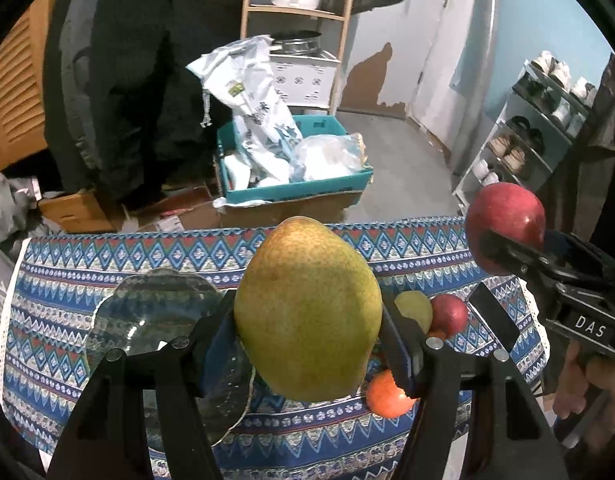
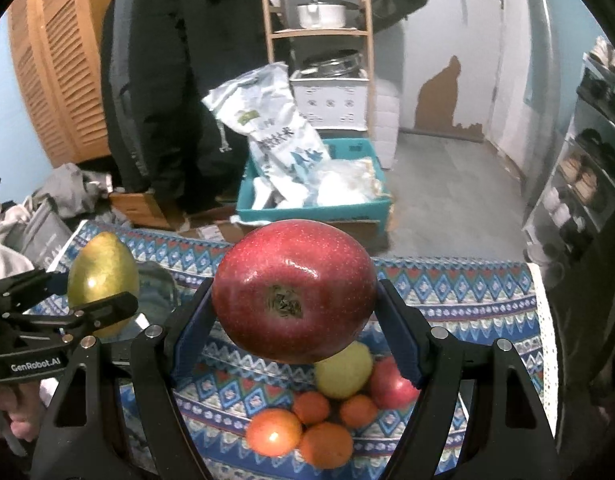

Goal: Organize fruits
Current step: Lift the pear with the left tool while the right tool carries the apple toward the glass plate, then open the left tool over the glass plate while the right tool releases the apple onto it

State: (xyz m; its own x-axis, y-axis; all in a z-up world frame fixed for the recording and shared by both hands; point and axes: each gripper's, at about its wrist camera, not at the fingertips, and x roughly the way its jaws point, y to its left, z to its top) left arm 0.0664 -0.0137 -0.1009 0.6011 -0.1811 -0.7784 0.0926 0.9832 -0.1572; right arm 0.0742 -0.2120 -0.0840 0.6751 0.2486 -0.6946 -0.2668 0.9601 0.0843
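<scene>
My left gripper is shut on a yellow-green pear and holds it above the table; the pear also shows in the right wrist view. My right gripper is shut on a big red apple, held in the air; it shows at the right of the left wrist view. On the patterned tablecloth below lie a yellow fruit, a smaller red apple and several oranges. A clear glass plate lies on the cloth under the left gripper.
Beyond the table's far edge stand a teal box with bags, a wooden shelf with pots, and a shoe rack at the right. A dark jacket hangs at the left.
</scene>
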